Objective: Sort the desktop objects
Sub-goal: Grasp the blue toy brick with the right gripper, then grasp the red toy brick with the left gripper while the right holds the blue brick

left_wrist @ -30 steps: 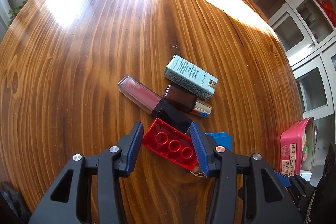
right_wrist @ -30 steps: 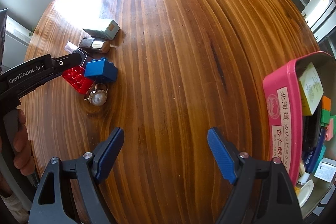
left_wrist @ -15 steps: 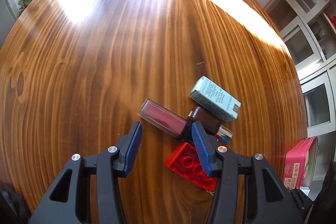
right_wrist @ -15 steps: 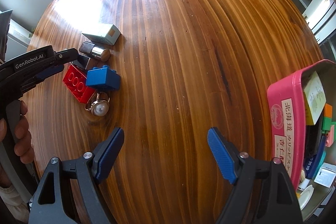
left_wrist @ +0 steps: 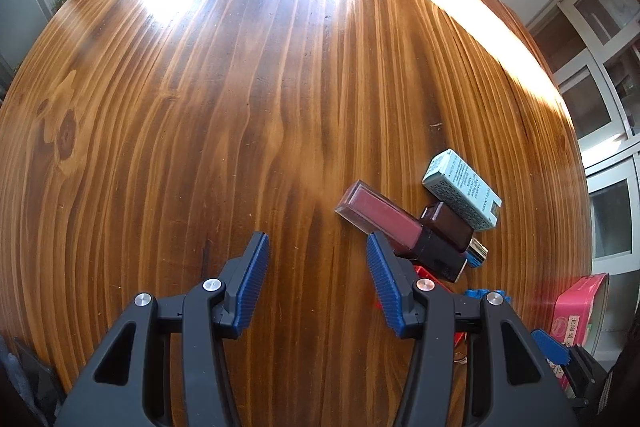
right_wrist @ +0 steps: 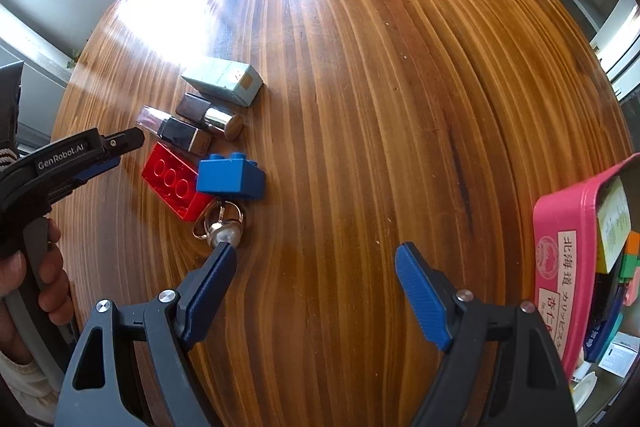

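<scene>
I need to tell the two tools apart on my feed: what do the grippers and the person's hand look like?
Both the left gripper and right gripper have black frames, silver pivot screws and ribbed blue pads. Seen from the right wrist view, the left gripper's side reads "GenRobot.AI" in white. The hand on its grey trigger shows a pale cuff.

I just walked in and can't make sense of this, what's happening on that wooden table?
A person is sorting small items with a hand-held gripper in each hand, and neither holds anything now. The left hand-held gripper is open over bare wood, its jaws just having opened a little, beside a cluster: a pale blue box, two lipsticks, a red brick, a blue brick and a pearl ring. The right hand-held gripper is open, one fingertip near the ring. A pink tin of sorted items sits at the table's right edge.
</scene>
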`<move>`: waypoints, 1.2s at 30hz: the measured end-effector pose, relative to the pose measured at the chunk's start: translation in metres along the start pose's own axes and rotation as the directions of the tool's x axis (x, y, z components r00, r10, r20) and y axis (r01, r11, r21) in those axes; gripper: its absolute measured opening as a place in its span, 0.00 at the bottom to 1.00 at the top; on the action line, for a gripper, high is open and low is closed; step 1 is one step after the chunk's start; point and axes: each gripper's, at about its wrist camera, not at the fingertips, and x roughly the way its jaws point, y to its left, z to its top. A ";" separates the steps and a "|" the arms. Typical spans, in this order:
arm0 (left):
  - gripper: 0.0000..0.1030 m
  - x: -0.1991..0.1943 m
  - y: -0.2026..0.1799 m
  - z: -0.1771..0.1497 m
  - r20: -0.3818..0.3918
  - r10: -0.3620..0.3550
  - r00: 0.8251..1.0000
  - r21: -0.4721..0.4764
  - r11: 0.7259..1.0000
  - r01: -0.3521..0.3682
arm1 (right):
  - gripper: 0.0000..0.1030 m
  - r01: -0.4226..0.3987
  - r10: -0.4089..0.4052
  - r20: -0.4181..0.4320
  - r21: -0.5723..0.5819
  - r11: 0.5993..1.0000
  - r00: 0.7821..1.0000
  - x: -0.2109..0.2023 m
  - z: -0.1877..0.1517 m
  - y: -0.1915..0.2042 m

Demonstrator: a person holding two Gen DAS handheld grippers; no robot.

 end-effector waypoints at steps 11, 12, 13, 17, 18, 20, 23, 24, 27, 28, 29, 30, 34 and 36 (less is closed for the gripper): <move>0.53 0.001 0.007 -0.008 -0.025 0.001 1.000 -0.001 1.000 -0.001 | 0.74 -0.018 0.023 0.056 -0.092 0.996 0.998 0.010 0.032 0.049; 0.53 0.000 0.008 -0.009 -0.023 0.001 1.000 -0.002 1.000 -0.002 | 0.70 -0.010 0.015 0.050 -0.104 0.994 0.999 0.013 0.031 0.056; 0.53 -0.001 0.010 -0.009 -0.025 0.003 1.000 -0.003 1.000 -0.003 | 0.60 -0.007 0.011 0.039 -0.113 0.994 0.999 0.019 0.036 0.049; 0.53 -0.006 0.018 -0.011 -0.026 -0.005 1.000 -0.009 1.000 0.005 | 0.46 -0.029 0.031 0.023 -0.095 0.995 0.999 0.026 0.037 0.040; 0.53 -0.007 0.018 -0.011 -0.026 -0.007 1.000 -0.009 1.000 0.007 | 0.42 -0.021 0.024 0.026 -0.097 0.995 0.999 0.025 0.036 0.039; 0.53 -0.009 0.017 -0.012 -0.027 -0.012 1.000 -0.004 1.000 0.012 | 0.39 -0.013 0.015 0.025 -0.082 0.997 1.000 0.024 0.035 0.035; 0.53 -0.012 0.014 -0.013 -0.024 -0.020 0.999 0.008 1.000 0.020 | 0.37 -0.014 0.016 0.023 -0.051 0.999 1.000 0.021 0.030 0.020; 0.53 -0.011 0.010 -0.011 -0.024 -0.024 0.999 0.012 1.000 0.024 | 0.37 -0.017 0.018 0.022 -0.042 0.999 1.000 0.020 0.028 0.016; 0.53 -0.014 0.004 -0.012 -0.029 -0.037 0.999 0.023 0.999 0.038 | 0.37 -0.019 0.020 0.020 -0.024 1.000 1.000 0.016 0.022 -0.004; 0.53 -0.015 0.001 -0.013 -0.031 -0.043 0.999 0.026 0.999 0.044 | 0.37 -0.020 0.021 0.018 -0.020 1.000 1.000 0.015 0.018 -0.007; 0.53 -0.016 -0.001 -0.015 -0.032 -0.047 0.998 0.032 0.998 0.048 | 0.37 -0.022 0.022 0.019 -0.016 1.000 1.000 0.015 0.016 -0.012; 0.53 -0.015 -0.006 -0.015 -0.033 -0.048 0.998 0.039 0.998 0.050 | 0.37 -0.022 0.022 0.019 -0.013 1.000 1.000 0.014 0.013 -0.014; 0.53 -0.016 -0.022 -0.023 -0.051 -0.059 0.997 0.069 0.996 0.062 | 0.37 -0.019 0.019 0.019 -0.004 1.000 1.000 0.010 0.003 -0.026; 0.53 -0.018 -0.031 -0.032 -0.059 -0.066 0.996 0.070 0.995 0.070 | 0.37 -0.016 0.016 0.020 0.000 1.000 1.000 0.018 0.011 -0.025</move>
